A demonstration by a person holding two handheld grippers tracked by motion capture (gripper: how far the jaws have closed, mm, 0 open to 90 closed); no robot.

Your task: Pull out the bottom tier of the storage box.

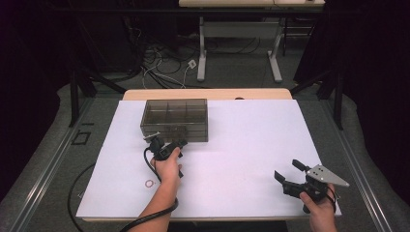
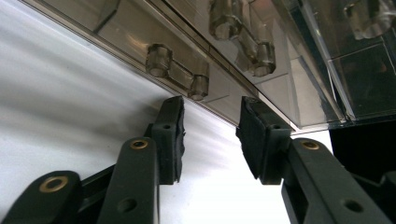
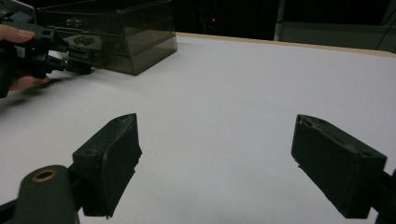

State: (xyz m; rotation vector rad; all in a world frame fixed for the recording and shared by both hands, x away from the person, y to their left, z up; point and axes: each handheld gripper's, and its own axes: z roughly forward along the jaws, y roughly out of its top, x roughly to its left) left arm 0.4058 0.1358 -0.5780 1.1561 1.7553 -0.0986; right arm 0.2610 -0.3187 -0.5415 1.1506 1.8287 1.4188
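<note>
Tabletop surface in the high view: a white sheet on a light wooden table [image 1: 208, 94], grey carpet around it, loose cables and table legs on the floor beyond, dark curtains at the sides. A smoky transparent plastic drawer box [image 1: 175, 120] stands toward the far left of the sheet. The left gripper [image 1: 170, 146] sits at its front face; the right gripper [image 1: 287, 170] hovers well apart, near the right corner, jaws spread. A small red ring [image 1: 149, 183] lies beside the left forearm. Left gripper view: jaws parted and empty, tips just below a clear drawer handle [image 2: 177, 73]. Right gripper view: jaws wide apart, nothing between them, over bare sheet.
</note>
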